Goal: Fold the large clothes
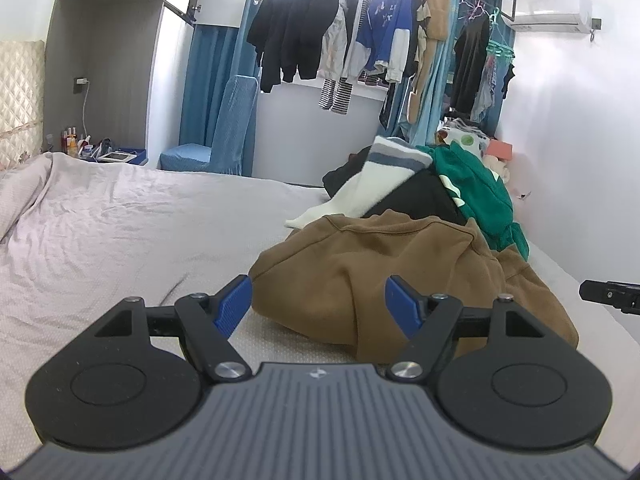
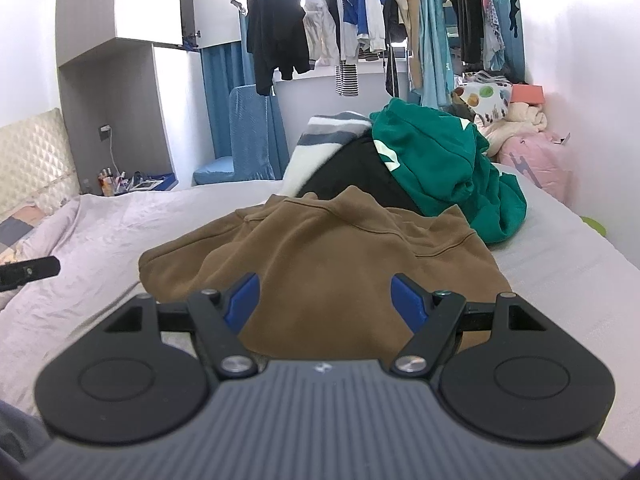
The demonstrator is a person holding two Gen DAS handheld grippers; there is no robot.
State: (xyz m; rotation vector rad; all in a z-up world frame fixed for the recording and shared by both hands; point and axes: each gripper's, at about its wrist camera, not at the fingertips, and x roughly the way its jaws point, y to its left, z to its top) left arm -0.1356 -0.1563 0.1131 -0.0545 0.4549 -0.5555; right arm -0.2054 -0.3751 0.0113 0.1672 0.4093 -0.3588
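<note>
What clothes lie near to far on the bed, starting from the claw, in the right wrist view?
Right claw → brown sweatshirt → black garment → striped white and grey garment, all on the bed.

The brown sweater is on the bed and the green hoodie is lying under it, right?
Not quite. The brown sweater is on the bed, but the green hoodie isn't under it. It sits behind it, draped on top of the pile of clothes. The right wrist view shows this.
</note>
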